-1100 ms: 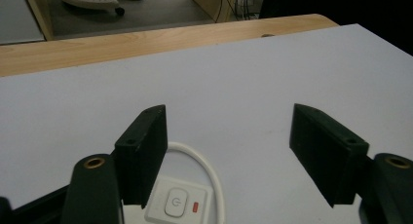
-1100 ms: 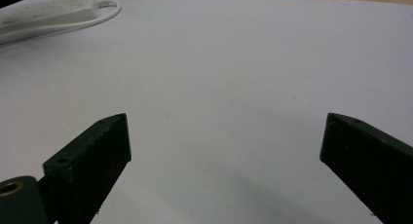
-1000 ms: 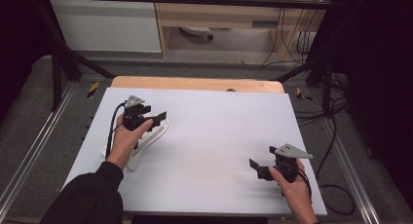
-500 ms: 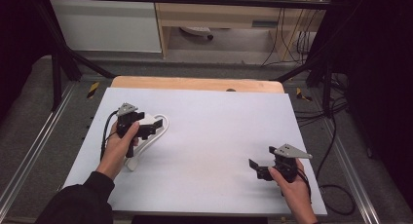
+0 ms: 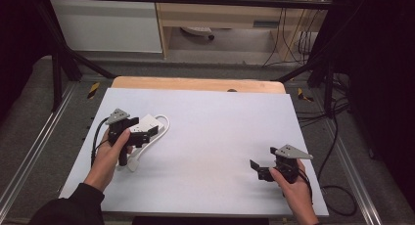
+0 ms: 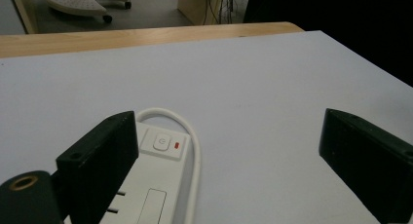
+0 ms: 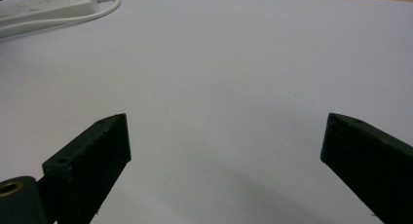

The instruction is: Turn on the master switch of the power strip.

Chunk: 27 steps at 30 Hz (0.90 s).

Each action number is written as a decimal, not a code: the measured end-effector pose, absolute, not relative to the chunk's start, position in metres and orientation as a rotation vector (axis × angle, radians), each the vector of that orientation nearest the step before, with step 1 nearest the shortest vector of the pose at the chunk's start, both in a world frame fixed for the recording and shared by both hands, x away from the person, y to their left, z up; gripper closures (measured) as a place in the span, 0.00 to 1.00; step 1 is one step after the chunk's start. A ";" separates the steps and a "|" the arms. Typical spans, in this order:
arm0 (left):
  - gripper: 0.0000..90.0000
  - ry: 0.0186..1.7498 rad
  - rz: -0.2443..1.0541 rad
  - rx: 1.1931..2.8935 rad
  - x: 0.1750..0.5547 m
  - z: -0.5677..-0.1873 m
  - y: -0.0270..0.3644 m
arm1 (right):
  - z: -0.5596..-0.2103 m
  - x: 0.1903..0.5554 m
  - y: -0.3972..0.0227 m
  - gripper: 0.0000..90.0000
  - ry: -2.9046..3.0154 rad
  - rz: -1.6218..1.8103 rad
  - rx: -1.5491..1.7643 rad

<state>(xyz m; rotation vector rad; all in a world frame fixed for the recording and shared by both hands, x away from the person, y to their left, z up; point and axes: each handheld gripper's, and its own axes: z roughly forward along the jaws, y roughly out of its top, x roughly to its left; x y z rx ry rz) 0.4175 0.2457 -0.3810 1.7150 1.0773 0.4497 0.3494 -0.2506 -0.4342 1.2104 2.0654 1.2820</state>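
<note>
- The white power strip (image 5: 147,125) lies at the bench's left side, its long axis running roughly toward the far right, its cord (image 5: 164,126) looped round the switch end (image 6: 163,143).
- The left gripper (image 5: 144,133) hangs right over it, jaws spread wide, nothing pinched; the strip sits under its left jaw, off-centre.
- The right gripper (image 5: 259,169), also spread and empty, rests well apart near the bench's right front, so the left hand (image 5: 108,156) is far nearer.
- The white bench (image 5: 220,132) is otherwise bare, with a wooden strip (image 5: 195,84) along its far edge.
- Beyond it are a dark frame and floor cables (image 5: 293,39).
</note>
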 end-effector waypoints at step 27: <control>0.08 1.063 0.504 1.694 0.363 -0.382 0.291 | -0.435 0.349 -0.250 0.05 2.072 1.272 1.216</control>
